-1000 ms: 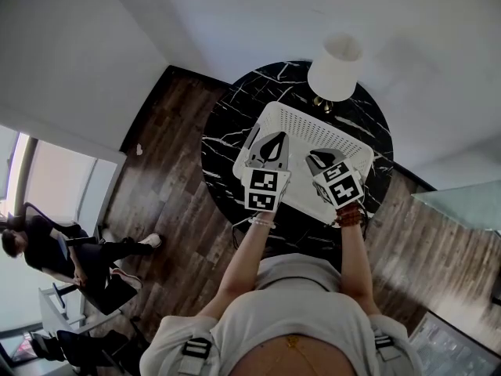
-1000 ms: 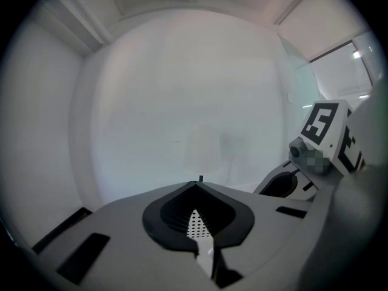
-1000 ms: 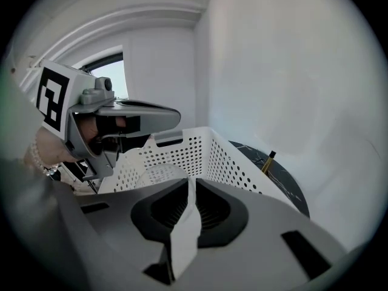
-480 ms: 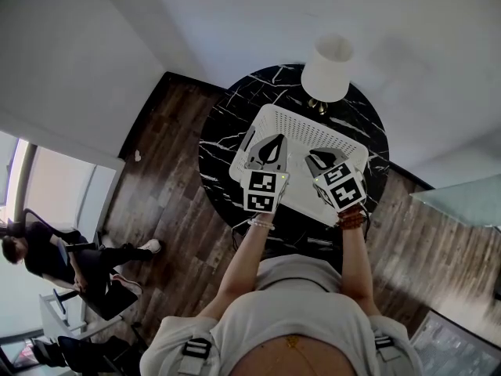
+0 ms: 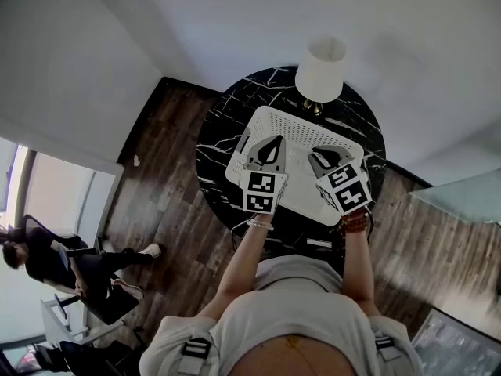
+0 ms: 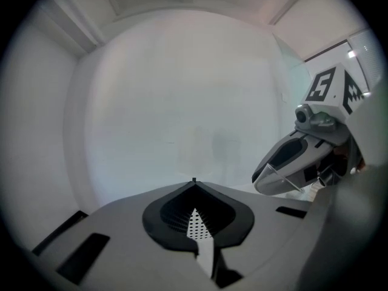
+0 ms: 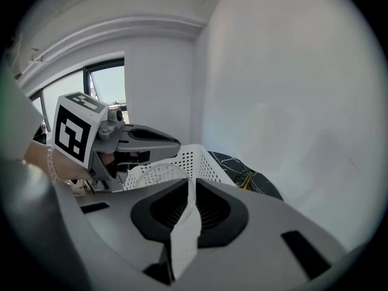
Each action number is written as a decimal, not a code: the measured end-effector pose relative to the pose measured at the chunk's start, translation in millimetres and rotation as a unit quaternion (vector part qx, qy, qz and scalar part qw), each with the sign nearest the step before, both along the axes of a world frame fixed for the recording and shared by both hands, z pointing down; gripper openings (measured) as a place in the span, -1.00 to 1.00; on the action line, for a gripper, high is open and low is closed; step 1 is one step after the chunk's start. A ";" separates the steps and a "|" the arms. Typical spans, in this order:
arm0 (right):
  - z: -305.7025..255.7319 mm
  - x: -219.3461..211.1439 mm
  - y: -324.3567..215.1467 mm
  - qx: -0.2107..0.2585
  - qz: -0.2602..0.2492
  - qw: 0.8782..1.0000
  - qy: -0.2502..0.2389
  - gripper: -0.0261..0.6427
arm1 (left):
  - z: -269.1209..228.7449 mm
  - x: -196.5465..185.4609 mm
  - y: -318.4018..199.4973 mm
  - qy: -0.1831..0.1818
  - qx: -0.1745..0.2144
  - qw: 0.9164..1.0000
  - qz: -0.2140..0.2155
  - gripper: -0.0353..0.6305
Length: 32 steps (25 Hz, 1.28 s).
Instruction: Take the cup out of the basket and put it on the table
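A white perforated basket (image 5: 301, 131) stands on the round black marble table (image 5: 215, 143). Both grippers hover over the basket's near half. My left gripper (image 5: 271, 149) is shut and holds nothing; the basket's holes show through the slit behind its tips (image 6: 194, 182). My right gripper (image 5: 324, 160) is shut too, jaws pressed together with nothing between them. In the right gripper view a pale round rim (image 7: 159, 173), perhaps the cup, shows inside the basket (image 7: 191, 157) under the left gripper (image 7: 142, 139). The head view does not show the cup.
A lamp with a white shade (image 5: 320, 69) stands at the table's far edge, its brass foot (image 7: 245, 178) beside the basket. Dark wood floor (image 5: 168, 202) surrounds the table. A seated person (image 5: 47, 257) is far off at the left. White walls stand close behind.
The head view has shifted a little, so table and lamp sit slightly higher and further left. The right gripper has edged right. Both grippers stay shut over the basket.
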State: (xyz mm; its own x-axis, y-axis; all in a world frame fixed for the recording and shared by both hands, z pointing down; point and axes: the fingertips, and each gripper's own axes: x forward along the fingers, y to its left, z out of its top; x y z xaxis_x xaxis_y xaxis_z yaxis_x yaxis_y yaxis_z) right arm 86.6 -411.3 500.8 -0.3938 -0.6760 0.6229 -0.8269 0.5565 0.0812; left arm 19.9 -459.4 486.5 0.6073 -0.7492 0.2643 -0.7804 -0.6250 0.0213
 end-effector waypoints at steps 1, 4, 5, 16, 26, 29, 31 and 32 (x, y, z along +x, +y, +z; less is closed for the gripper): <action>-1.6 0.4 0.1 0.001 0.000 1.000 -0.002 -0.79 | -0.5 0.6 -0.3 -0.002 0.001 1.000 0.001 -0.88; -4.7 0.7 1.5 0.003 -0.002 1.000 -0.010 -0.79 | -1.8 2.7 0.0 -0.004 0.003 1.000 0.003 -0.88; -5.4 1.1 2.1 0.004 -0.002 1.000 -0.011 -0.79 | -1.6 4.2 0.4 0.000 0.001 1.000 0.004 -0.88; -25.9 12.2 6.2 0.030 0.007 0.999 -0.017 -0.79 | -8.6 10.0 1.9 -0.006 0.009 1.000 0.006 -0.88; -34.9 17.6 9.7 0.042 0.013 0.999 -0.022 -0.79 | -12.6 8.8 4.7 -0.004 0.012 1.000 0.003 -0.88; -37.0 17.2 11.8 0.045 0.013 0.999 -0.023 -0.79 | -15.0 8.3 7.3 -0.003 0.013 1.000 0.002 -0.88; -37.8 17.4 12.9 0.048 0.014 0.998 -0.026 -0.79 | -15.5 8.7 9.0 -0.003 0.014 1.000 0.002 -0.88; -37.9 17.4 13.1 0.048 0.014 0.998 -0.028 -0.79 | -15.5 8.7 9.6 -0.004 0.014 1.000 0.002 -0.88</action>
